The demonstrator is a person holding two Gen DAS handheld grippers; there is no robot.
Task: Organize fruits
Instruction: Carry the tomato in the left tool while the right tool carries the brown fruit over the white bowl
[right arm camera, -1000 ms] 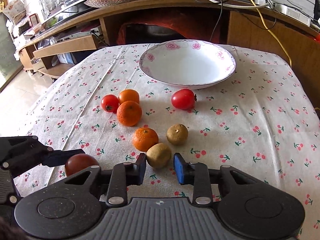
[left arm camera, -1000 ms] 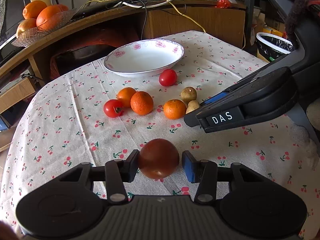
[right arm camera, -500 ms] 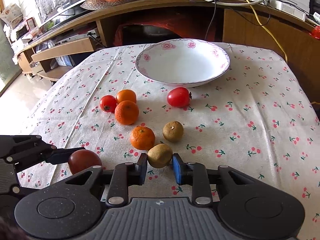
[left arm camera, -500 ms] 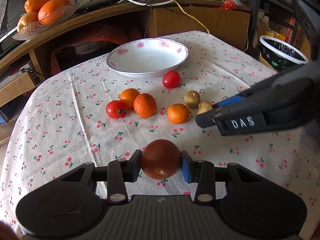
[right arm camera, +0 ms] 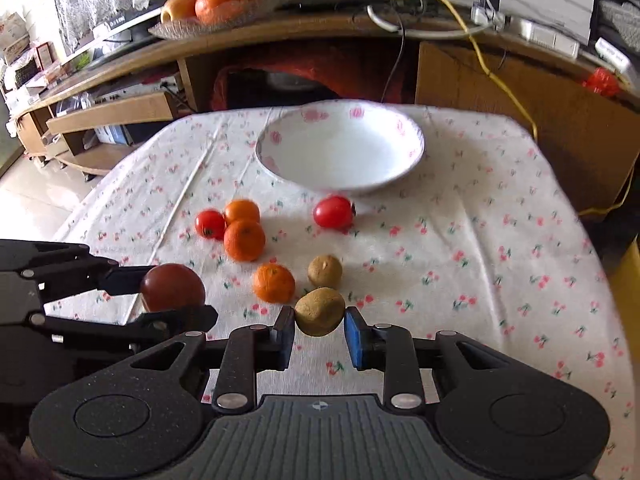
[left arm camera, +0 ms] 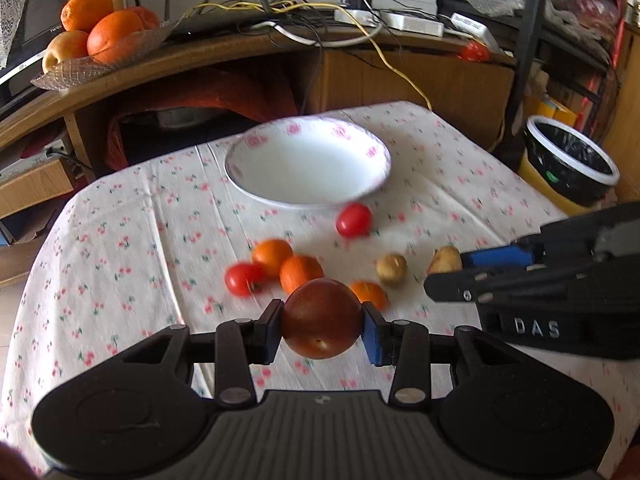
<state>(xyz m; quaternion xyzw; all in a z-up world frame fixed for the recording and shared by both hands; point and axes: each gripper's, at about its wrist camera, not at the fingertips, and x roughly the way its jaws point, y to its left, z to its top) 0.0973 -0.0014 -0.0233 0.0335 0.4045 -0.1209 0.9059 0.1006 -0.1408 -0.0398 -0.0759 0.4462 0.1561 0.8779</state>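
Fruits lie scattered on the cherry-print cloth of the worktop [right arm camera: 480, 208], below the white floral-rimmed bowl [right arm camera: 340, 148]. At left, the left gripper [left arm camera: 321, 326] has its fingers clamped on a dark red round tomato [left arm camera: 321, 324], held above the cloth. Further right lie a small red tomato [right arm camera: 209, 224], two oranges [right arm camera: 244, 239], a third orange [right arm camera: 274, 282], a brown kiwi [right arm camera: 325, 271] and a red tomato [right arm camera: 333, 212]. The right gripper [right arm camera: 320, 332] pinches a second brown kiwi [right arm camera: 320, 311].

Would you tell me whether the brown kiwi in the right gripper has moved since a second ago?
Yes. The kiwi, then resting on the tablecloth beside the orange, is now clamped in the right gripper and raised off the cloth.
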